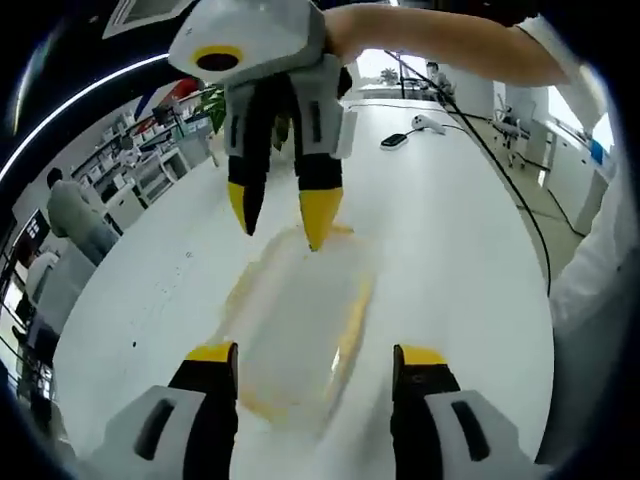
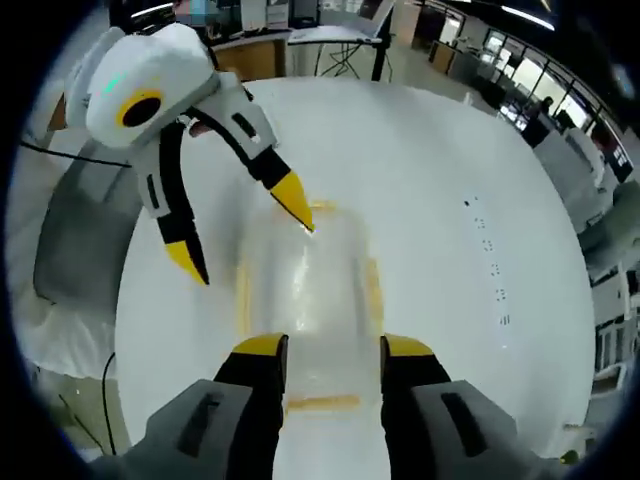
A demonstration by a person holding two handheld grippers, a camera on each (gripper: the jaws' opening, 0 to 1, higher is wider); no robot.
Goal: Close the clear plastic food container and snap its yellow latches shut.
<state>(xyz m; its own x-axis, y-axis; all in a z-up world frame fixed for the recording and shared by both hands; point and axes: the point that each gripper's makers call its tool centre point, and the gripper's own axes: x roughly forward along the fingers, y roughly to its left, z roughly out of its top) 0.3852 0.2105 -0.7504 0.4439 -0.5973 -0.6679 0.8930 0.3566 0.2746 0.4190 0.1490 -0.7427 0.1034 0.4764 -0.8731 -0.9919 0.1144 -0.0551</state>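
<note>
On the white counter [image 1: 450,230], the container [image 1: 300,330] lies between both hand-held grippers, left [image 1: 315,358] and right [image 2: 333,348], jaws wide, the right's tips at its 12 o'clock end

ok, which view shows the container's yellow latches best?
Right gripper view: the container lies lengthwise, with yellow latches visible along both long sides and the near end. In the left gripper view the container is motion-blurred, its yellow edges smeared.

One clear plastic food container [image 1: 300,320] on the white table [image 1: 450,230]. Yellow latches [image 2: 373,285]: three made out in the right gripper view, left, right and near edges; blur hides any fourth. Two grippers: left gripper [image 1: 315,355], right gripper [image 2: 333,345]. Two small devices [image 1: 395,140] far on the table.
</note>
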